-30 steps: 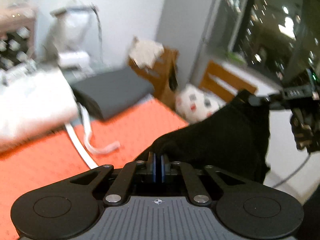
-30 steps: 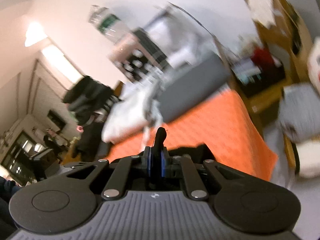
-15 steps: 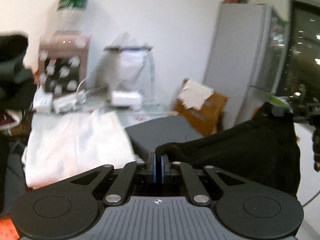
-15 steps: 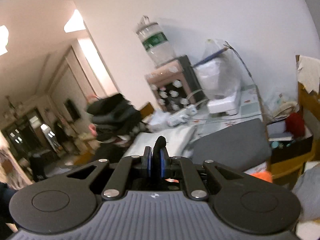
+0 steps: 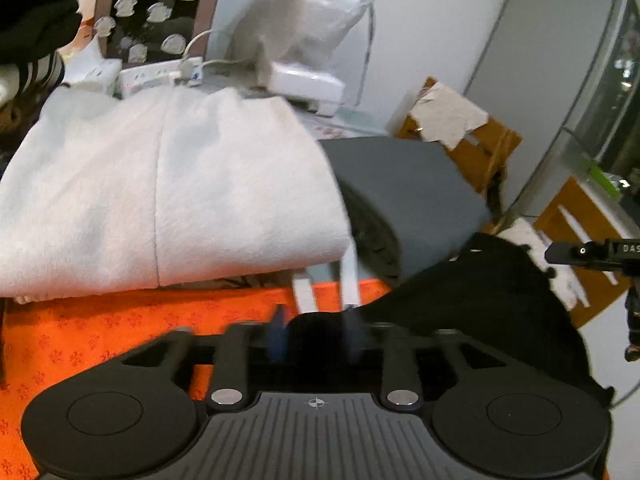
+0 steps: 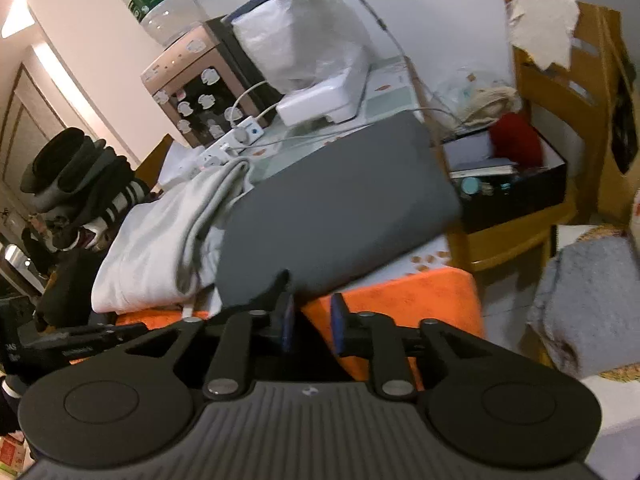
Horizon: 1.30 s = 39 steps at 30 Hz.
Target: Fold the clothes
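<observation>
A black garment (image 5: 500, 300) lies over the near right part of the orange cloth-covered surface (image 5: 100, 320). My left gripper (image 5: 315, 336) sits low over it. Its jaws are opening, with a fold of the black cloth still lying between the blurred blue pads (image 5: 278, 336), which no longer press on it. In the right wrist view my right gripper (image 6: 312, 320) is also opening. An edge of the black garment (image 6: 280, 282) stands against its left pad, and dark cloth lies between the jaws. The right gripper's tip (image 5: 592, 254) shows at the left view's right edge.
A folded white garment (image 5: 160, 192) and a folded grey garment (image 5: 400, 192) lie just beyond on the surface. Behind them are a power strip (image 6: 236, 140), a white box (image 6: 320, 104) and a bagged item. To the right stands a wooden chair with a black box (image 6: 520, 184).
Both grippers came forward and down with the black garment, from mid-air to just above the orange surface. Both pairs of jaws, shut on the cloth before, have parted.
</observation>
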{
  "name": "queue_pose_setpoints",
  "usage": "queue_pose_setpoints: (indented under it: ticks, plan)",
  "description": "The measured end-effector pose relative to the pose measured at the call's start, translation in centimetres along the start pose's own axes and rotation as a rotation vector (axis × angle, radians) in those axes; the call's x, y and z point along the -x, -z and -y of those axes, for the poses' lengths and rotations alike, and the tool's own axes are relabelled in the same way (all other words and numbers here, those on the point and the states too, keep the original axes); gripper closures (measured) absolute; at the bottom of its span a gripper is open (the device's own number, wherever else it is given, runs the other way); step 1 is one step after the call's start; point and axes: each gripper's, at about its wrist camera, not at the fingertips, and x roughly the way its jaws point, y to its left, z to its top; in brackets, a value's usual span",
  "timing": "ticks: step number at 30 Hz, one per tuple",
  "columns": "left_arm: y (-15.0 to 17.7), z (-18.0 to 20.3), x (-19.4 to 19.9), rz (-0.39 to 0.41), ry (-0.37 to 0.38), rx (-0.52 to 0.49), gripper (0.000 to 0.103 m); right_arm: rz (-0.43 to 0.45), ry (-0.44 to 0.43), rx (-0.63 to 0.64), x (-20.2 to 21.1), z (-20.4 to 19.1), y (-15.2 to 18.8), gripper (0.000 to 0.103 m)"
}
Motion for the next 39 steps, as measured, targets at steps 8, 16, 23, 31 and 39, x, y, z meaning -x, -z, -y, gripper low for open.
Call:
queue_pose_setpoints:
  ticks: [8,16,23,31,39]
  plan:
    - [1.1,3.9,4.0,0.003,0.093,-0.079,0.011,-0.043,0.034,0.113,7.6,-0.5,3.2,0.042]
    - [4.8,9.1,7.9,-0.027,0.133,-0.217,0.000,-0.051,0.024,0.088,14.2,-2.0,9.0,0.033]
    - [9.9,11.7,9.8,-0.083,0.094,-0.285,0.000,-0.025,0.058,0.071,17.6,-4.5,15.2,0.023]
    - [14.4,13.3,9.3,-0.154,0.042,-0.362,0.000,-0.063,0.056,0.038,18.0,-6.6,20.0,0.023]
    - [17.0,15.5,7.2,-0.146,-0.073,-0.592,0.024,-0.074,0.060,0.021,17.4,-8.3,22.7,0.023]
